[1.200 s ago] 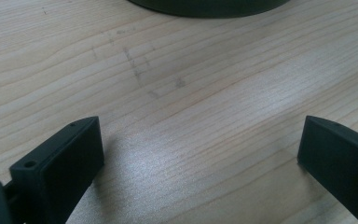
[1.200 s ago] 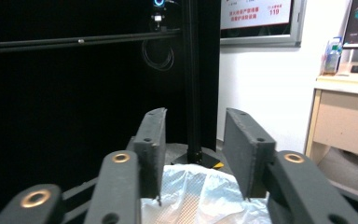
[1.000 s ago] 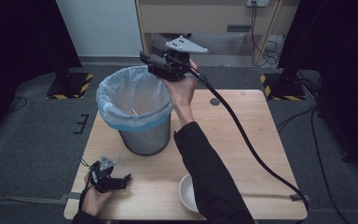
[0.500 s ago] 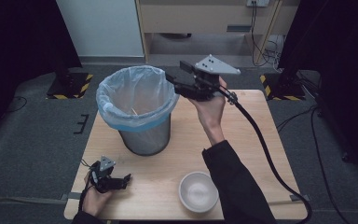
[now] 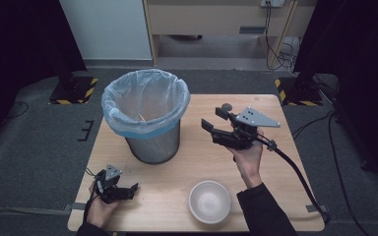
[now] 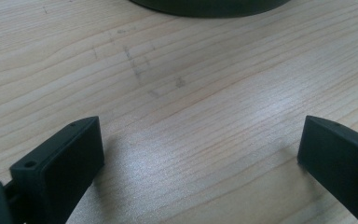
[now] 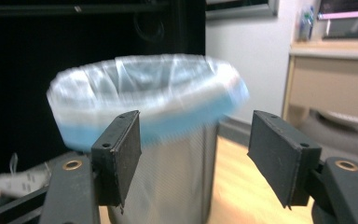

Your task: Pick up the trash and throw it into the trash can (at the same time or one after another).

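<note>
While the right gripper (image 5: 215, 119) hangs wide open and empty at 3 o'clock of the lined bin (image 5: 145, 110), the left gripper (image 5: 134, 189), also spread and empty, rests on the table (image 5: 192, 157) at 7 o'clock.

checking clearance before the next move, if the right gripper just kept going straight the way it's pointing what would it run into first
Most likely the trash bin. The right gripper, jaws open and empty, points left toward it, and the right gripper view frames the bin's metal wall and blue liner between the jaws. Nothing shows in the gap between them, though depth is hard to judge.
</note>
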A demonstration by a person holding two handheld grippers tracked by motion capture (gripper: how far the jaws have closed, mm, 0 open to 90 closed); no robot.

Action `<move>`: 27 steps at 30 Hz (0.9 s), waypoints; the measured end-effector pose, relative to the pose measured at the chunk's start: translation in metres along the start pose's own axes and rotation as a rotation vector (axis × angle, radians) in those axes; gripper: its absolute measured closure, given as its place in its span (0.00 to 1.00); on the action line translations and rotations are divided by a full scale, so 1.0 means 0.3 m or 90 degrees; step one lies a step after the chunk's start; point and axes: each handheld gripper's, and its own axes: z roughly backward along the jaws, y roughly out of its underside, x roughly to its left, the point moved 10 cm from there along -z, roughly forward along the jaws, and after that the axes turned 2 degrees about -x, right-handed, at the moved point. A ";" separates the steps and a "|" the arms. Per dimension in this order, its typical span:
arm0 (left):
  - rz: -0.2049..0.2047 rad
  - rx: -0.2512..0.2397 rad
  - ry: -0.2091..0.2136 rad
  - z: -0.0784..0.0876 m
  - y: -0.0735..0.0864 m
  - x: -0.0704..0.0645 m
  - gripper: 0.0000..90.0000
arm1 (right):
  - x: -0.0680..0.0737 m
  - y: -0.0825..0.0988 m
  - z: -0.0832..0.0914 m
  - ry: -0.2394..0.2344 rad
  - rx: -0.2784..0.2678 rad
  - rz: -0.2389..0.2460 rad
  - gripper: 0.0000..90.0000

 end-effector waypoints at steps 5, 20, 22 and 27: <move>0.001 0.000 -0.001 0.000 0.000 0.000 0.00 | -0.046 0.124 0.081 0.019 0.036 -0.018 0.38; 0.002 0.000 -0.001 0.000 0.000 -0.001 0.00 | -0.112 0.381 0.227 0.054 0.131 -0.039 0.34; 0.002 0.000 -0.001 0.000 0.000 -0.001 0.00 | -0.109 0.412 0.240 0.052 0.148 -0.039 0.35; 0.002 0.000 -0.001 0.000 0.000 -0.001 0.00 | -0.095 0.504 0.263 0.044 0.197 -0.043 0.35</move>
